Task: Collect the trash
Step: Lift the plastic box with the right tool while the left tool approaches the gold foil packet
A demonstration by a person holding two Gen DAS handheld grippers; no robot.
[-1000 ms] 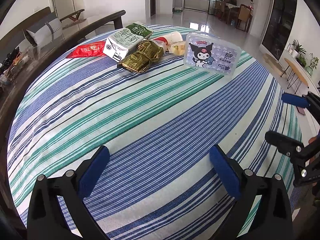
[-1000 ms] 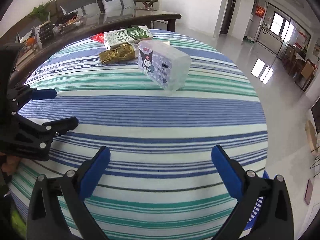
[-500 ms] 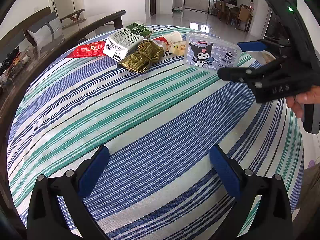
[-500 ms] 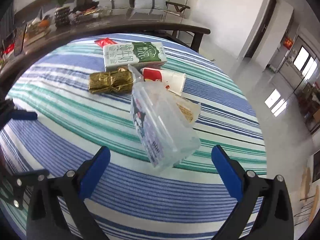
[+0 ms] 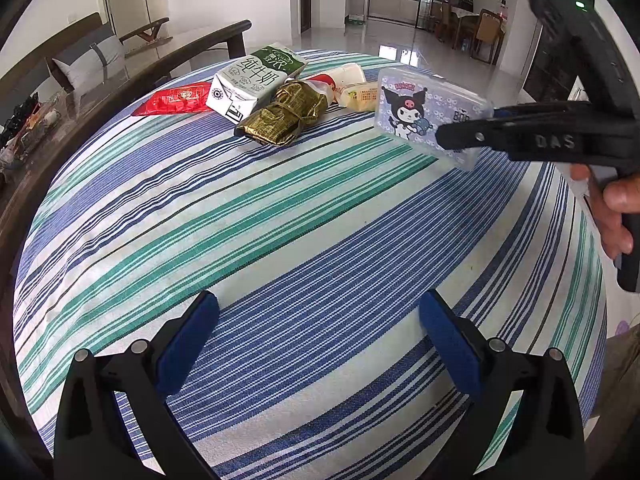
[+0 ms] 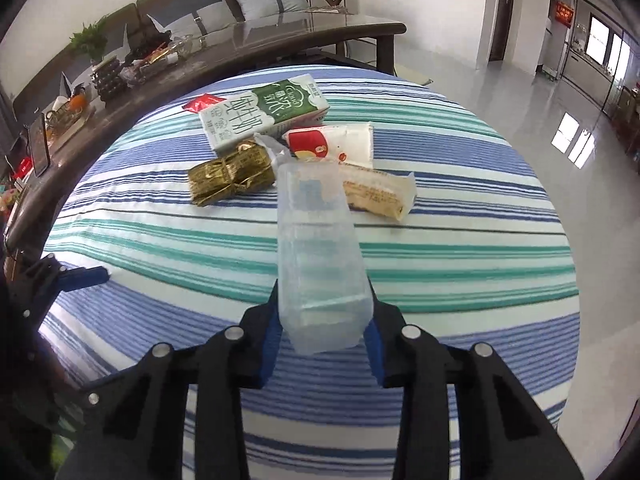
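Fingers of the right gripper (image 6: 323, 334) are closing on the clear plastic box (image 6: 320, 256), which stands between their blue pads; the pads look pressed to its two narrow sides. In the left wrist view the same box, printed with a cartoon figure, looks tipped and partly clear of the cloth, though I cannot tell whether one edge still rests there. The left gripper (image 5: 318, 344) hangs low over bare cloth at the near side, fingers spread wide with nothing between them.

By my reading the step in hand is the pick-up of the first piece of trash. The next move calls for a firm hold, since the box is smooth and thin-walled and could slip or buckle, then a lift clear of the pile and a carry to wherever trash goes; no bin shows in either view.

Beyond the box lie the other pieces, close together: a gold foil packet (image 6: 232, 176), a pale wrapped bar (image 6: 378, 196), a red and white packet (image 6: 332, 144), a green and white milk carton (image 6: 262, 116) and, farthest, a red sachet (image 6: 202, 103).

The bench (image 5: 280, 240) wears a cloth striped blue, green and white. Behind it stands a dark glass-topped table (image 6: 280, 36) with clutter, then a sofa with grey cushions, and glossy floor running to a far dining area.
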